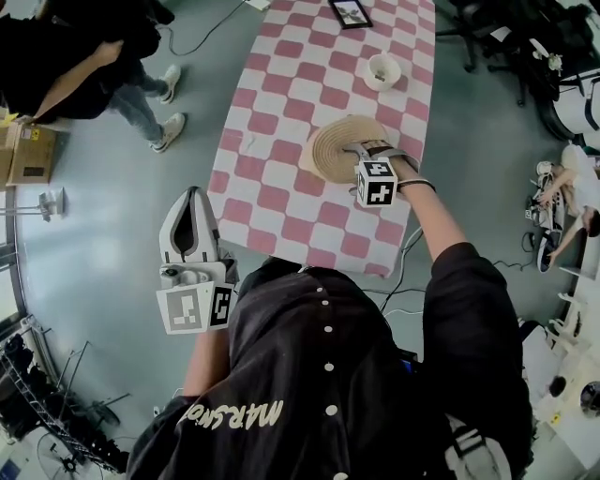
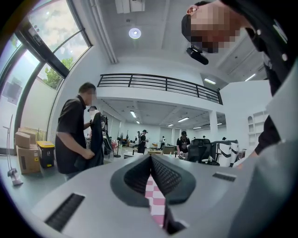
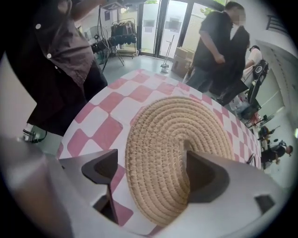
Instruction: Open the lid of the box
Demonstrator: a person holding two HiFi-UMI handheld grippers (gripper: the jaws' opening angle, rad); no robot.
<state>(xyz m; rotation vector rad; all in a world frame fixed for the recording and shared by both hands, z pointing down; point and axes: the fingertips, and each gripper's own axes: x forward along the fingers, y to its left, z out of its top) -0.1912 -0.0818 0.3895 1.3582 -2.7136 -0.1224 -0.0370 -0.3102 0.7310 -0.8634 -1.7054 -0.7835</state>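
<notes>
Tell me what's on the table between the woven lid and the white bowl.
Nothing. In the head view, only bare checkered cloth lies between the woven lid and the white bowl.

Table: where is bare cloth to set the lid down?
Bare checked cloth lies left of the woven lid, toward the near edge, and also left of the white bowl. Crowded around the lid, under the right gripper.

Two grippers (image 1: pixel 194 195) (image 1: pixel 354 147), one woven lid (image 1: pixel 330 139), one bowl (image 1: pixel 382 71), one frame (image 1: pixel 351 12), one table (image 1: pixel 281 192).
</notes>
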